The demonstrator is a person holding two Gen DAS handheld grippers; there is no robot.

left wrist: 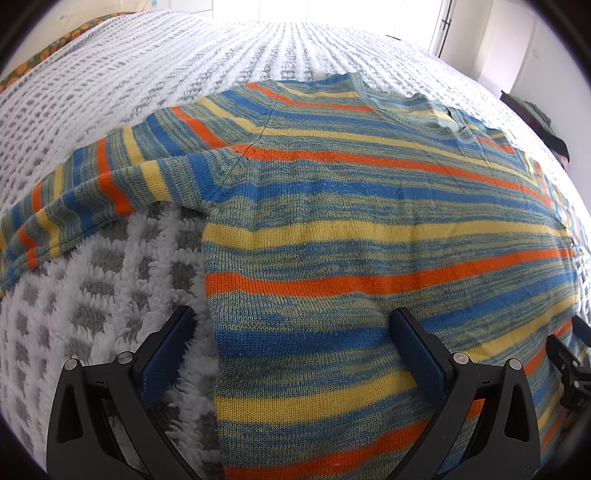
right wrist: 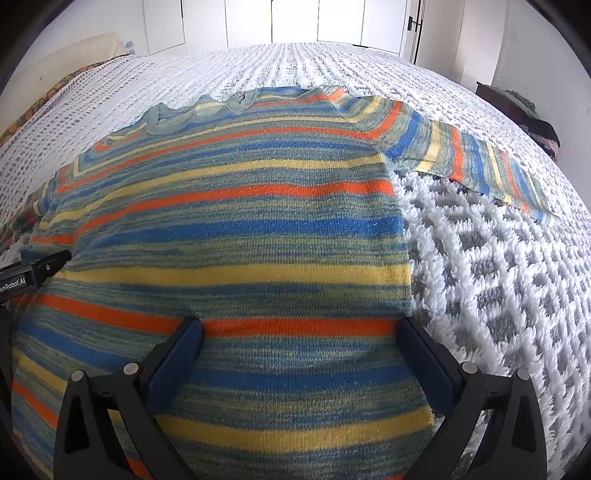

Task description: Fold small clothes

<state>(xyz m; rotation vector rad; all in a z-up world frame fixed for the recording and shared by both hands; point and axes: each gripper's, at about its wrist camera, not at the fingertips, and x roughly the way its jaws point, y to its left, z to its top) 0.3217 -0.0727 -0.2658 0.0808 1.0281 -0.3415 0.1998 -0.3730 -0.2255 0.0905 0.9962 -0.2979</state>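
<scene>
A striped knit sweater (left wrist: pixel 351 221) in blue, yellow, orange and green lies flat on a bed, collar at the far end. Its left sleeve (left wrist: pixel 92 192) stretches out to the left in the left wrist view, and its right sleeve (right wrist: pixel 480 162) stretches out to the right in the right wrist view. My left gripper (left wrist: pixel 291 321) hovers open over the sweater's lower left edge, one finger above the blanket, the other above the knit. My right gripper (right wrist: pixel 301 328) stands open over the sweater's (right wrist: pixel 240 229) lower right part. Nothing sits between either pair of fingers.
A fluffy white and grey blanket (left wrist: pixel 92 295) covers the bed (right wrist: pixel 498 277) under the sweater. A patterned orange pillow (left wrist: pixel 44 51) lies at the far left. Dark clothes (right wrist: pixel 524 107) sit on furniture at the far right. White closet doors (right wrist: pixel 295 22) stand behind the bed.
</scene>
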